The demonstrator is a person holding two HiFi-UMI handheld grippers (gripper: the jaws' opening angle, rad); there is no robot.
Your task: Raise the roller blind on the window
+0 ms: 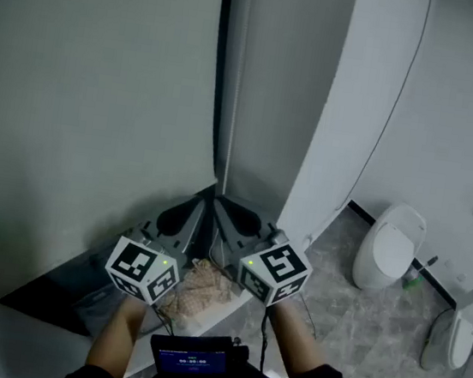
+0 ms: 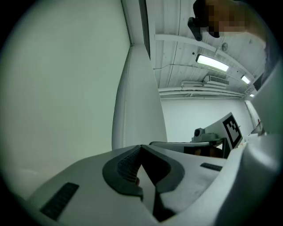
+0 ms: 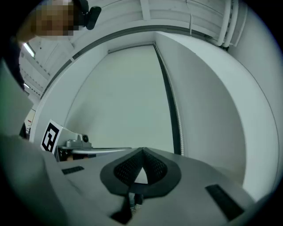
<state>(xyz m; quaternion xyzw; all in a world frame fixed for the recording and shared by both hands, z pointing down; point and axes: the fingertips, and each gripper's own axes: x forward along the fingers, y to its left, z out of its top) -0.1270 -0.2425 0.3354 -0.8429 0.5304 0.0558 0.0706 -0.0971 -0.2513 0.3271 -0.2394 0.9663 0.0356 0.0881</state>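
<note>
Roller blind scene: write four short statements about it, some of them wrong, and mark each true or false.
1. The left tongs are shut with nothing between them. True.
2. The right tongs grip the bead chain. False: they are shut on nothing, and the bead chain hangs beside the dark strip, apart from them.
3. A toilet stands on the floor at the right of the head view. True.
4. The roller blind is fully raised. False: the roller blind hangs down over the window.
</note>
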